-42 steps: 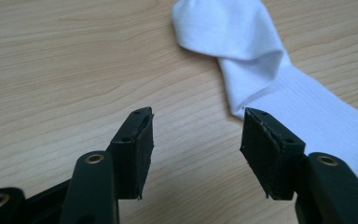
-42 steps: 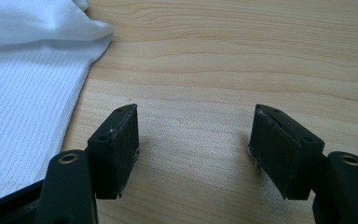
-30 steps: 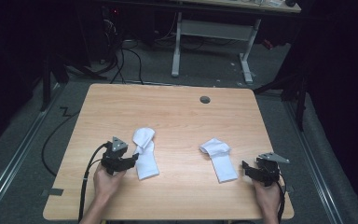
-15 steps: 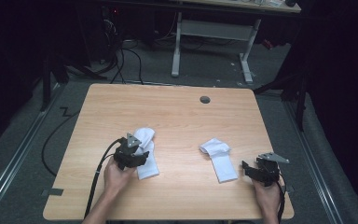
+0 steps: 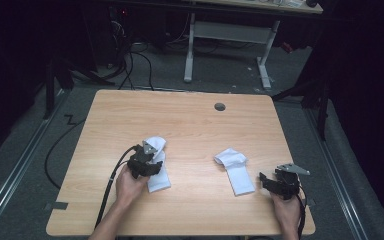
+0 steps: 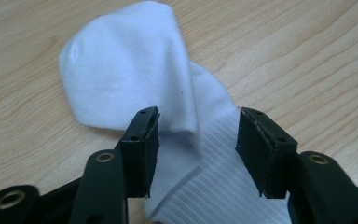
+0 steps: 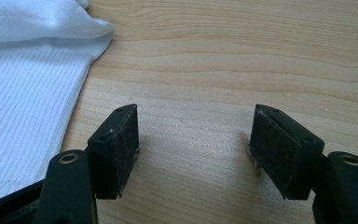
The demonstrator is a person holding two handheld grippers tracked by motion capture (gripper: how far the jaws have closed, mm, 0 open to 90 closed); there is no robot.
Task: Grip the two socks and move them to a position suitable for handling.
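The left tool (image 5: 147,161) hangs directly over the left sock (image 5: 159,172), which lies on the counter (image 5: 190,120) with its long axis running away from the person and its far end folded back on itself. In the left gripper view this folded part (image 6: 130,74) sits just ahead of the jaws, and the ribbed part (image 6: 214,186) lies between them — they have just been closing, yet the pads (image 6: 144,149) do not press the cloth. The right tool (image 5: 275,184) stands apart over bare wood, the right sock (image 5: 236,171) just beside it — so the left hand is nearer to its grasp.
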